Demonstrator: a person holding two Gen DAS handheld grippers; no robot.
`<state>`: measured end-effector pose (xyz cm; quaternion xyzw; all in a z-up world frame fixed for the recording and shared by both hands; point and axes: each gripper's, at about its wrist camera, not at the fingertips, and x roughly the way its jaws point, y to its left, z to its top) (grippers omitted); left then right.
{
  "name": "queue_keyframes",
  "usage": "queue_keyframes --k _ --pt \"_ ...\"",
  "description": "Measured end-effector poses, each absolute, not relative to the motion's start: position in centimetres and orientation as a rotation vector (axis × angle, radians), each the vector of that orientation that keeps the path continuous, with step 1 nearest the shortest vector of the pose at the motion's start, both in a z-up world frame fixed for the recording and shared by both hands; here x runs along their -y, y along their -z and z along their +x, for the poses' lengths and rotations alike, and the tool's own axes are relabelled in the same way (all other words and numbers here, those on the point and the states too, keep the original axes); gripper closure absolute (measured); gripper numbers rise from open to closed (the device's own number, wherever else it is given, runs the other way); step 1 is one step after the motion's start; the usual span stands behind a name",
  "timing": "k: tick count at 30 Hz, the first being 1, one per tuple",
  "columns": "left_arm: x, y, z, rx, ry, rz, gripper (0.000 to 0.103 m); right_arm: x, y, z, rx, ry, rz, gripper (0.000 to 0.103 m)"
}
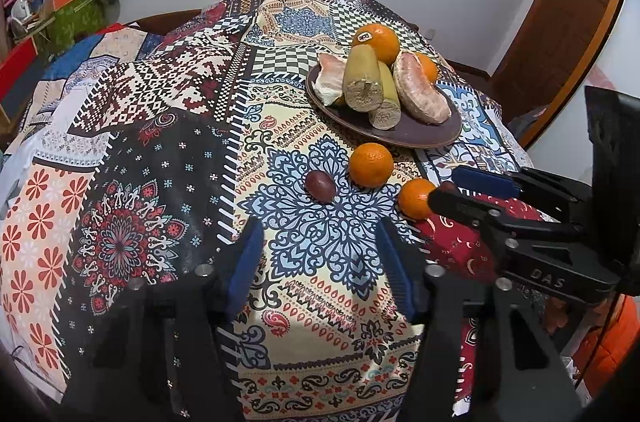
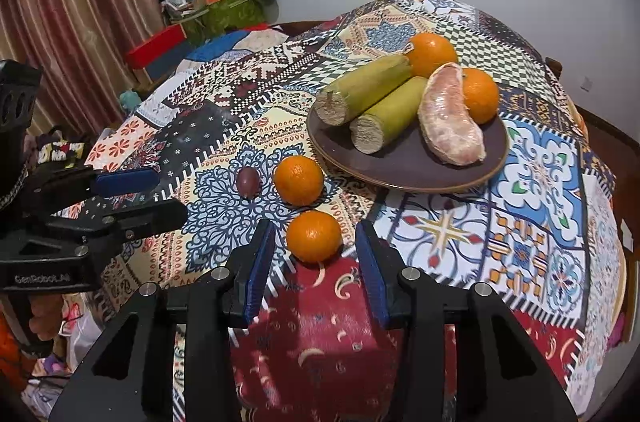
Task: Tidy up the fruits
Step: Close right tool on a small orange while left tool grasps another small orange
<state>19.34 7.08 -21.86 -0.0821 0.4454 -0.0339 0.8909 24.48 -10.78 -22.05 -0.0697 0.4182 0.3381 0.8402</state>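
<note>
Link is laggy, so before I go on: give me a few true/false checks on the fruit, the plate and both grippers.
1. Two oranges lie on the cloth off the plate. True.
2. The right gripper holds an orange. False: open, nearest orange ahead of its fingertips.
3. The plate is empty. False: it holds sugarcane pieces, pomelo segments and oranges.
4. A dark plum lies beside an orange. True.
5. The left gripper holds nothing. True.
</note>
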Motion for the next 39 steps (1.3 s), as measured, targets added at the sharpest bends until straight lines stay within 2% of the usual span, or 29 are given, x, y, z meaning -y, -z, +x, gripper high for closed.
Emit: queue_keyframes --k 7,8,13,16,25,32,39 --pt "-7.4 21.9 19.6 -0.93 0.077 -0.178 0.059 9.8 23.2 25.3 -0.907 -0.719 -0.182 0.064" --pt "-7.3 21.9 19.6 -0.932 0.079 -0.181 0.063 9.8 23.4 25.4 -0.915 -0.72 -0.182 0.064" --pt "-7.1 21.8 19.9 -0.929 0.081 -0.174 0.063 9.3 24.1 25.8 -0.935 -0.736 -0.191 0.065" --pt "-6.9 21.7 20.1 -0.922 0.076 -0.161 0.063 9.0 24.3 25.8 -0.935 -0.748 -0.206 0.071" --pt "-5.4 21.9 21.4 -0.934 0.098 -0.112 0.063 9.8 23.2 25.4 -0.9 -0.735 -0.196 0.071" --pt "-4.0 22.1 22.9 -0.918 0.108 -0.104 0.043 12.7 21.0 25.5 -0.845 -0.697 -0.141 0.071" --pt "-2.5 22.7 25.2 -0.935 0.126 -0.078 0.042 15.1 20.8 26.2 -0.839 -0.654 -0.1 0.071"
